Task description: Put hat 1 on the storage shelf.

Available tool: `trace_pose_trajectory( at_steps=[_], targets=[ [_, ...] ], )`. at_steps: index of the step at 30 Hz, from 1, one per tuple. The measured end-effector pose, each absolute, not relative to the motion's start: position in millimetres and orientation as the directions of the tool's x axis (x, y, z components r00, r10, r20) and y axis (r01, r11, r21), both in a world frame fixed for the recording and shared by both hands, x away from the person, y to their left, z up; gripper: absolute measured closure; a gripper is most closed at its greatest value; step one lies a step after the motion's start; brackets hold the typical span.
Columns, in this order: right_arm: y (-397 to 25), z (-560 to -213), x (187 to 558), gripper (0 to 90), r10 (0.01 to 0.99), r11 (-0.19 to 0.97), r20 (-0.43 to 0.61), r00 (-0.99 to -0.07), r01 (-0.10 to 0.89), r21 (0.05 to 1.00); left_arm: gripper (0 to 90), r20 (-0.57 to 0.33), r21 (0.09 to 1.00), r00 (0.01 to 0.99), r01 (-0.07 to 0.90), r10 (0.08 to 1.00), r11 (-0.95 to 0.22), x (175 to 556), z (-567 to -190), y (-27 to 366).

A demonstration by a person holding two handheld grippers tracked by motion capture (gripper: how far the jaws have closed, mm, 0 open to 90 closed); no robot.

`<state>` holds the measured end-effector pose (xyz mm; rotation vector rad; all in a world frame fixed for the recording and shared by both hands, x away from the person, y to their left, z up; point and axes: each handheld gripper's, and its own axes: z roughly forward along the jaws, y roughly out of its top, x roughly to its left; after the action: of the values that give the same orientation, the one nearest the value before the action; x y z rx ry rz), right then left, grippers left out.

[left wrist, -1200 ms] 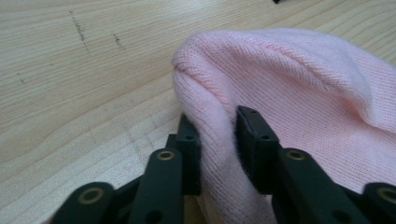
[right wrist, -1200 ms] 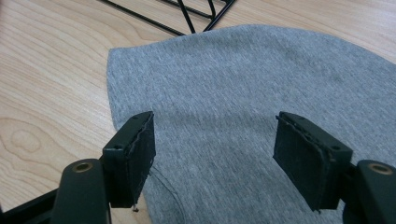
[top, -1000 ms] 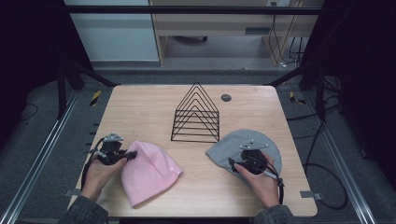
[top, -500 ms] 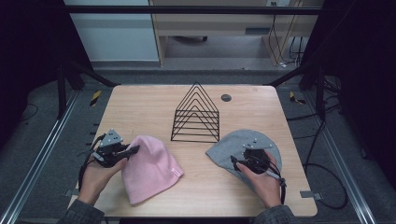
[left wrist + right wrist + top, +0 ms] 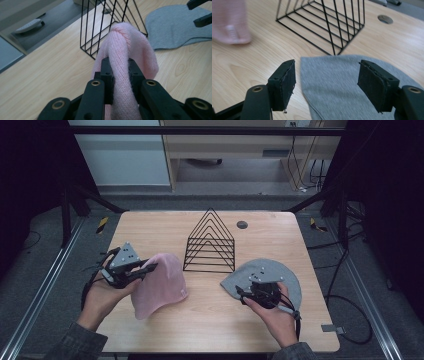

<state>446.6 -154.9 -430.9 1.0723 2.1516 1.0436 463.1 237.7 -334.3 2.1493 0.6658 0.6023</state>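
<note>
Pale wooden rectangular worktop point(image 5: 210, 320) across the middle of the high view, dark floor and metal rails along both sides. Black wire triangular rack point(image 5: 210, 241) upright at centre, open bare wood all round it and along the near edge. Grey flat knit beanie point(image 5: 280, 272) at lower right of the high view, lying flat, just beside the rack's right foot. Pink ribbed knit beanie point(image 5: 160, 282) at lower left, raised at one edge, lower part draped on the wood. Left gripper point(image 5: 145, 270) clamped on a fold of the pink beanie point(image 5: 125, 62), rack wires close behind it. Right gripper point(image 5: 327, 82) spread wide, low over the grey beanie's point(image 5: 337, 82) near edge. Small dark round grommet point(image 5: 242, 225) near the far edge, upper right of centre.
</note>
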Motion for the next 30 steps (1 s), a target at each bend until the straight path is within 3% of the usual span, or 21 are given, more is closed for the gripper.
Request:
trace_pose_trajectory(
  at_steps=[9, 11, 17, 30],
  targets=[
    [-136.4, -413.2, 441.8, 30.0, 0.775, 0.425, -0.111, -0.622, 0.383, 0.82, 78.9, 0.202, 0.797, 0.749, 0.249, 0.631, -0.55, 474.9, -306.7, 240.9],
    [-128.2, -407.6, 447.0, 24.4, 0.741, 0.459, -0.115, -0.662, 0.374, 0.806, 78.9, 0.188, 0.81, 0.749, 0.248, 0.635, -0.532, 480.2, -298.0, 242.8],
    [-110.5, -391.7, 458.6, 19.0, 0.666, 0.457, -0.065, -0.743, 0.337, 0.823, 78.8, 0.212, 0.813, 0.744, 0.225, 0.634, -0.536, 488.5, -279.5, 242.1],
    [-60.2, -352.6, 490.5, 37.6, 0.596, 0.506, -0.085, -0.799, 0.291, 0.812, 78.8, 0.246, 0.829, 0.758, 0.158, 0.604, -0.536, 495.7, -235.2, 237.7]
  ],
)
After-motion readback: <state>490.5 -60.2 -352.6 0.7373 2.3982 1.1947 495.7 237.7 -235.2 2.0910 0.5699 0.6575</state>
